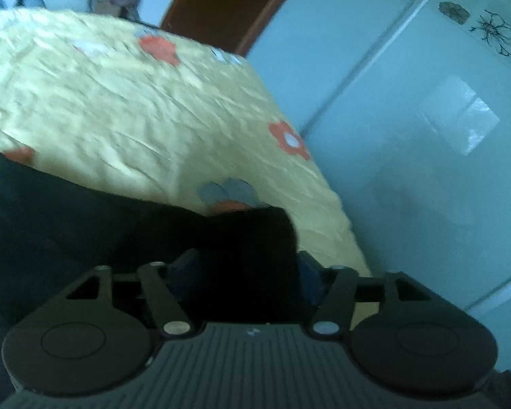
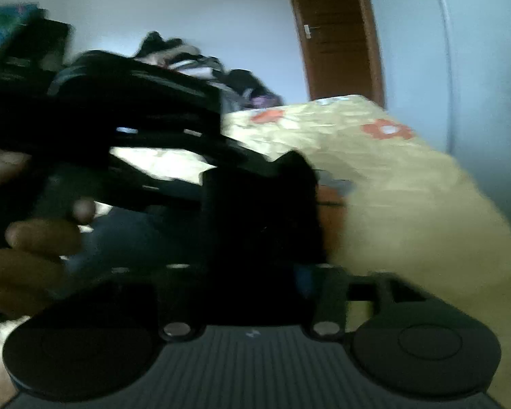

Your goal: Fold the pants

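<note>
The left gripper (image 1: 236,266) is sitting nearest the lens in its own view, its jaws standing spread with a thick edge of the black pants (image 1: 85,225) lying between them; whether the pads are pressing on the cloth cannot be told. The pants are lying on the yellow flowered bedsheet (image 1: 126,102), near the corner of the bed beside the pale tiled floor (image 1: 408,156). In the right wrist view the right gripper (image 2: 259,269) is likewise standing with its jaws apart around a dark bunch of the same fabric, though blur is hiding the contact. The person's hand (image 2: 34,238) is gripping the other tool there. Judging by the doubled, stacked edge, a fold is probably being laid down, and flattening plus perhaps one more fold is remaining. A wooden door (image 2: 337,34) is standing behind.
</note>
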The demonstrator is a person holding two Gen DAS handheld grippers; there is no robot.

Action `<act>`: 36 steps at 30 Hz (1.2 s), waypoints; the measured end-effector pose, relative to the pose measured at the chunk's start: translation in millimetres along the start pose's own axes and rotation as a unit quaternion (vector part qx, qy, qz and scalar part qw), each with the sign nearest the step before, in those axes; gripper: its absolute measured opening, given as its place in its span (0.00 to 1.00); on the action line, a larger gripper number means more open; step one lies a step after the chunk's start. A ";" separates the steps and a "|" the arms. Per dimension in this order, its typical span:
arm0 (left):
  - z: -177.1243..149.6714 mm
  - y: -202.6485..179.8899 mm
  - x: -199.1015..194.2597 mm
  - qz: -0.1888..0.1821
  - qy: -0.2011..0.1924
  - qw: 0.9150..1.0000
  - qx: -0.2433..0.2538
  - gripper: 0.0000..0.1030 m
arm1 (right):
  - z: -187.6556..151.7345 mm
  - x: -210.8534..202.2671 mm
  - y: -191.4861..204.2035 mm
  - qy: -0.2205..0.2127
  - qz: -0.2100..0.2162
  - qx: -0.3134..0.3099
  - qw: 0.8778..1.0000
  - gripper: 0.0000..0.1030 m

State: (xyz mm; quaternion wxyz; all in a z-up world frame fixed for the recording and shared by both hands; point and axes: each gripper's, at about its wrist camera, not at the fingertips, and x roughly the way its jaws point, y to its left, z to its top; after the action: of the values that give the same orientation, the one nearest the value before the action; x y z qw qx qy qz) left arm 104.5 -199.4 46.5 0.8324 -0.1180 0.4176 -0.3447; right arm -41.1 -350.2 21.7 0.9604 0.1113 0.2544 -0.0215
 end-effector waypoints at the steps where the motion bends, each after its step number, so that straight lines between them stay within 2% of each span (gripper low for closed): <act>1: 0.5 5.5 -6.3 0.004 -0.006 1.000 0.001 0.68 | 0.0 -3.5 -4.7 -0.002 -0.002 -0.001 1.000 0.68; 2: 0.6 11.3 -11.9 0.010 -0.012 1.000 -0.001 0.69 | 0.1 -4.8 -10.2 -0.003 -0.003 0.002 1.000 0.68; 4: 1.6 26.3 -24.2 0.046 -0.029 0.999 -0.005 0.69 | 3.6 -9.8 -18.7 -0.013 -0.009 0.014 1.000 0.68; 7: 3.0 49.9 -40.0 0.128 -0.055 0.990 0.002 0.69 | 16.4 -15.1 -24.6 -0.043 -0.016 0.016 0.999 0.68; 9: 4.8 65.1 -47.6 0.172 -0.066 0.983 0.004 0.69 | 28.2 -13.8 -23.7 -0.042 0.004 0.016 0.999 0.68; 11: 8.6 79.1 -51.3 0.192 -0.063 0.979 -0.002 0.69 | 40.9 5.7 -26.9 -0.023 0.036 0.024 0.999 0.68; 13: 11.9 89.8 -51.4 0.199 -0.055 0.978 -0.003 0.69 | 49.1 31.3 -30.9 -0.006 0.045 0.033 0.998 0.68; 15: 14.7 95.0 -49.7 0.214 -0.050 0.975 0.003 0.69 | 59.0 61.4 -37.5 0.020 0.036 0.050 0.998 0.68; 17: 18.6 95.4 -43.6 0.228 -0.044 0.972 0.022 0.70 | 67.2 72.5 -33.7 0.022 0.033 0.039 0.998 0.68; 19: 20.3 94.5 -37.3 0.239 -0.034 0.969 0.043 0.70 | 72.4 78.9 -19.6 0.033 0.019 -0.011 0.999 0.68; 21: 22.5 89.9 -26.7 0.247 -0.021 0.966 0.068 0.72 | 72.4 98.3 -6.8 0.061 -0.015 -0.079 0.995 0.68; 23: 18.1 86.9 -18.9 0.249 -0.013 0.964 0.088 0.73 | 65.1 115.5 -6.5 0.072 -0.077 -0.127 0.986 0.78; 24: 18.0 85.9 -15.9 0.252 -0.013 0.963 0.093 0.73 | 63.1 117.6 -9.7 0.069 -0.093 -0.132 0.985 0.91; 25: 18.0 85.5 -13.9 0.253 -0.015 0.963 0.096 0.73 | 61.7 115.4 -14.0 0.067 -0.098 -0.123 0.985 0.93; 27: 19.5 85.7 -11.6 0.244 -0.023 0.965 0.095 0.74 | 62.2 106.1 -17.9 0.063 -0.098 -0.108 0.987 0.93; 29: 22.7 86.1 -5.7 0.239 -0.025 0.966 0.096 0.79 | 62.9 91.0 -9.6 0.027 -0.111 -0.119 0.986 0.93; 31: 27.7 88.9 6.0 0.247 -0.018 0.964 0.098 0.86 | 63.7 79.3 3.9 0.003 -0.090 -0.138 0.986 0.93; 33: 33.4 95.8 17.9 0.261 -0.001 0.962 0.084 0.91 | 64.2 80.6 16.4 0.018 -0.044 -0.157 0.986 0.93; 34: 36.1 100.7 21.3 0.260 0.002 0.963 0.069 0.91 | 61.9 88.1 21.5 0.038 -0.046 -0.174 0.983 0.93; 35: 38.5 105.8 23.0 0.255 0.002 0.965 0.054 0.91 | 57.1 102.3 24.3 0.061 -0.073 -0.201 0.975 0.93; 36: 39.9 109.2 23.4 0.255 0.002 0.966 0.043 0.91 | 54.3 111.0 22.7 0.066 -0.082 -0.211 0.972 0.94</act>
State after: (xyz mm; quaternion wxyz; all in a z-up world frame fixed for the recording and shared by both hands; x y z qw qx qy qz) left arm 197.1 -138.6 4.2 0.8962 0.0290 0.4205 -0.1389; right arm 83.9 -338.6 17.5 0.9383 -0.1135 0.3244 -0.0390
